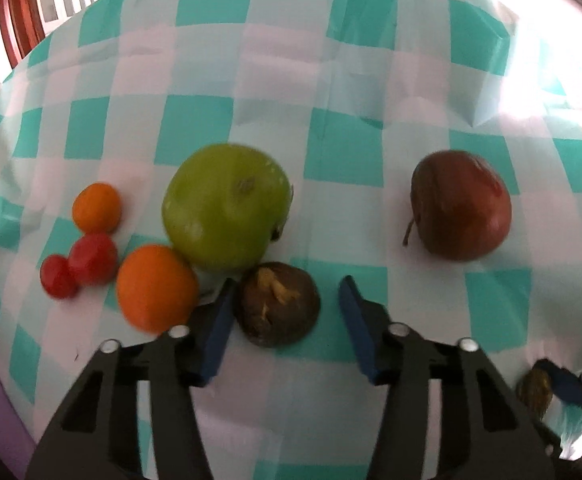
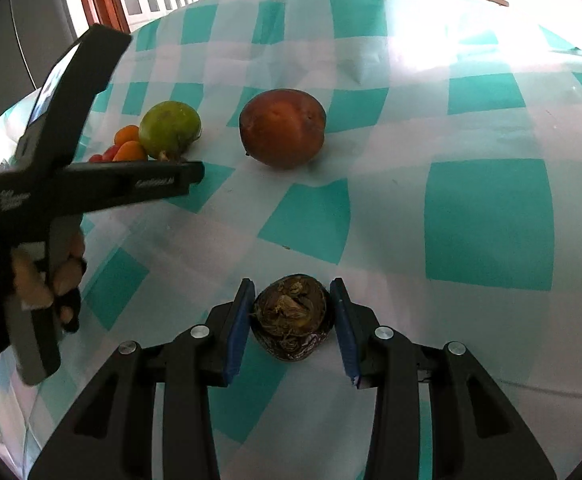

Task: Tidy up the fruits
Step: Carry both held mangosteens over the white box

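Observation:
In the left wrist view my left gripper is open around a dark brown fruit lying on the checked cloth; the left pad touches it, the right pad stands apart. A green apple, two orange fruits and two red cherry tomatoes sit just left of it. A red apple lies to the right. In the right wrist view my right gripper is shut on a second dark brown fruit. The green apple and red apple lie farther back.
The teal-and-white checked tablecloth covers the table. My left gripper's body and the hand holding it show at the left of the right wrist view. A door and window lie beyond the table's far left edge.

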Motion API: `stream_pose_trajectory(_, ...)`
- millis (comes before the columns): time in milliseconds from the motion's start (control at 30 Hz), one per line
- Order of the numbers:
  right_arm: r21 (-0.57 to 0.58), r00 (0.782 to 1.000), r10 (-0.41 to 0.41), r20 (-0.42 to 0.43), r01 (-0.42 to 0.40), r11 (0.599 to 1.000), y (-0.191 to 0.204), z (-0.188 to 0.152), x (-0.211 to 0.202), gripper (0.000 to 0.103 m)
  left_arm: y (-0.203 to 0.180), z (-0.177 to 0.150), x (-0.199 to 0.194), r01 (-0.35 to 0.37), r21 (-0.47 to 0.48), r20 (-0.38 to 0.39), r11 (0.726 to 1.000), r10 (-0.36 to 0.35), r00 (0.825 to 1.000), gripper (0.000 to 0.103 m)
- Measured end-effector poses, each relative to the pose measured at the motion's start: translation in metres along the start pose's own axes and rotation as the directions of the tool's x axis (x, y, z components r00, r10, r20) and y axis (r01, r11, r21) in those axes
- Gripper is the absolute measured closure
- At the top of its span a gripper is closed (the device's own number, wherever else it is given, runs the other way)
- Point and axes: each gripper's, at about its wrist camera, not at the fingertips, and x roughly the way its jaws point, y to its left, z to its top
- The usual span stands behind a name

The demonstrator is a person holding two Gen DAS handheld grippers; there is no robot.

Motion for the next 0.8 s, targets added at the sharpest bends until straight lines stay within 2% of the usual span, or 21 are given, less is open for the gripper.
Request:
stream_pose_trajectory(33,0.006,1.0,0.0,0.003,0.0,1.0,0.0,-0.001,0.0,0.065,0.0,0.0,-0.001,0.001,0.0,0.003,1.0,-0.001,1.0,0.062)
stream_pose_trajectory(200,0.025,1.0,-0.005,0.005,0.005,1.0,-0.011,-0.009,-0.012,0.065,0.0,-0.02,-0.019,0.026,0.001,-0.011,1.0,-0.026,1.0,0.063)
stream_pose_trajectory(467,0.009,1.0,0.001,-0.011,-0.001,1.0,-0.003,-0.023,-0.023,0.065,-0.001,-0.088,-0.074,0.047,0.002,-0.046,0.999,-0.047,0.998,0.063)
stream_pose_trajectory(633,-0.015,0.999,0.01,-0.035,-0.01,1.0,0.013,-0.04,-0.042,0.065,0.002,-0.134,-0.105,0.056,0.008,-0.074,0.998,-0.055,0.996,0.063)
stream_pose_trajectory(800,-0.068,0.998,0.026,-0.057,-0.03,0.997,0.04,-0.059,-0.069,0.065,0.007,-0.175,-0.14,0.073,0.023,-0.071,0.997,-0.072,0.995,0.063)
